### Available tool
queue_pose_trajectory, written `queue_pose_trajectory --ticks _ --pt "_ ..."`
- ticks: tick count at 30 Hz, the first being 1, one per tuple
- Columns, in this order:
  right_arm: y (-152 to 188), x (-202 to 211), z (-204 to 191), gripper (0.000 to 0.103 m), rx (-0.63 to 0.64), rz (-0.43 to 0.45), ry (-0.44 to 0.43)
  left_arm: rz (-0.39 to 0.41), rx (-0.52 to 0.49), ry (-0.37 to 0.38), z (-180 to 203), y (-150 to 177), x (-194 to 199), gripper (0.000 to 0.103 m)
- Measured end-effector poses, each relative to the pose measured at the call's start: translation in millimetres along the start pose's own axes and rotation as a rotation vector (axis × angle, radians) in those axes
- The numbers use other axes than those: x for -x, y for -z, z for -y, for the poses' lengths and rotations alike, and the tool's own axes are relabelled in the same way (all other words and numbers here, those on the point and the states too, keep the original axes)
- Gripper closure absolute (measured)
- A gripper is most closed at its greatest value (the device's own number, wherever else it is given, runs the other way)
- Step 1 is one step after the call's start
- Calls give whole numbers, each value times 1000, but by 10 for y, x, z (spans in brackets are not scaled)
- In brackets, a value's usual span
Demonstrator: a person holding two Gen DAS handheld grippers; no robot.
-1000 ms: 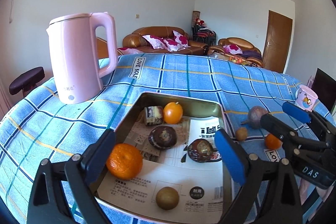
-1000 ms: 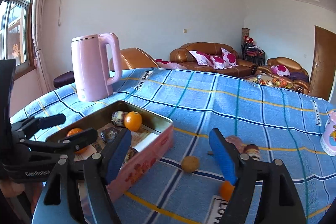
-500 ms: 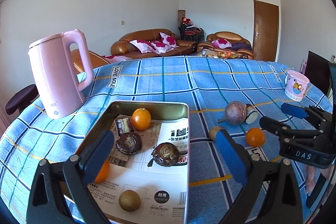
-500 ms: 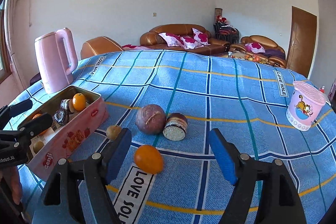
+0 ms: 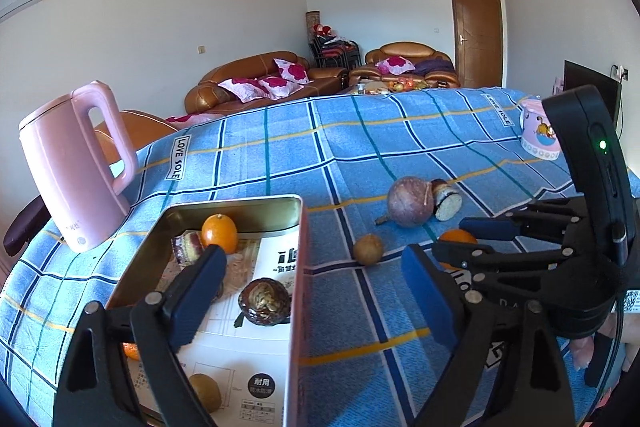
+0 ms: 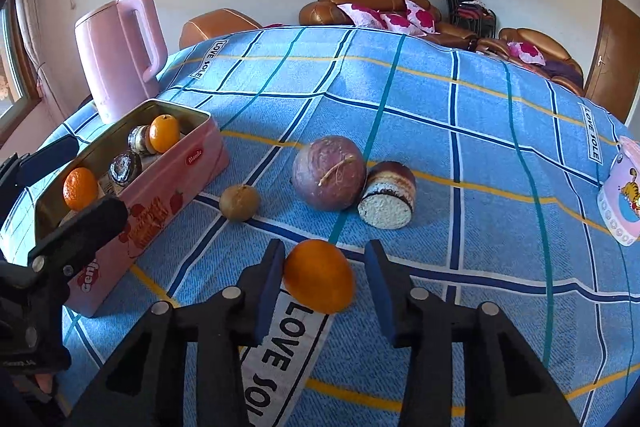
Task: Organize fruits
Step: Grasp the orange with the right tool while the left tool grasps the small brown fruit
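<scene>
A pink tin box (image 6: 160,195) (image 5: 298,307) stands on the blue checked cloth and holds oranges (image 6: 164,133), dark passion fruits (image 5: 264,301) and a small brown fruit (image 5: 206,393). On the cloth lie an orange (image 6: 320,277) (image 5: 458,239), a small brown fruit (image 6: 240,202) (image 5: 368,249), a large purple fruit (image 6: 328,179) (image 5: 410,201) and a round cake (image 6: 386,201). My right gripper (image 6: 324,287) is open with its jaws either side of the loose orange, low on the cloth. My left gripper (image 5: 310,297) is open and empty above the tin's right wall.
A pink kettle (image 5: 76,171) (image 6: 120,55) stands behind the tin at the left. A pink cartoon cup (image 6: 622,195) (image 5: 540,131) stands at the far right. Sofas and a door lie beyond the table.
My right gripper has swung right and down, bringing its jaws around the loose orange. My left gripper has drifted right, from over the tin's middle to over its right wall.
</scene>
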State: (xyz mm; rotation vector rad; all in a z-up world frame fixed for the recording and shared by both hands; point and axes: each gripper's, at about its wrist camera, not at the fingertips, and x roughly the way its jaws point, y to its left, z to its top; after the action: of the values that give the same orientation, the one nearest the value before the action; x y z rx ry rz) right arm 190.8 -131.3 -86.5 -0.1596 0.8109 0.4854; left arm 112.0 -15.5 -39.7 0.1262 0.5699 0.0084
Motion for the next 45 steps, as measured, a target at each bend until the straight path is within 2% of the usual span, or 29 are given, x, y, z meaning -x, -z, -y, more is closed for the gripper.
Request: queue_pose_trajectory --ticks 6,12,17,19,22,23,28,30,32,34,40,45 --pt "26 95 52 68 -30 37 8 -24 -31 21 129 -20 -108 20" --pt "12 15 47 67 -23 -5 -4 -32 -17 11 93 -9 -134 20" --pt "23 123 95 68 -47 50 25 -56 -32 38 151 -28 -181 34" --pt "25 176 181 68 -67 75 68 -71 -48 49 223 -49 -226 42" --pt "28 215 311 68 -85 88 117 -91 -97 48 380 -89 -309 43" --pt "31 225 349 68 -91 91 117 -113 -117 42 436 -100 -369 43" --pt "32 271 356 68 -88 117 115 -225 -190 3 616 -102 -728 65" --pt "32 281 335 68 -75 121 119 -235 -212 -42 642 -102 -810 65" --pt "25 278 307 68 -63 121 124 -245 -218 -50 653 -105 -851 66" --pt "17 264 293 68 -57 118 119 -264 -235 -51 683 -91 -893 76" --pt "34 251 318 68 -64 112 114 -243 -204 -37 625 -118 -868 76" --pt "51 321 287 68 -49 152 102 -176 -135 50 570 -120 -645 76"
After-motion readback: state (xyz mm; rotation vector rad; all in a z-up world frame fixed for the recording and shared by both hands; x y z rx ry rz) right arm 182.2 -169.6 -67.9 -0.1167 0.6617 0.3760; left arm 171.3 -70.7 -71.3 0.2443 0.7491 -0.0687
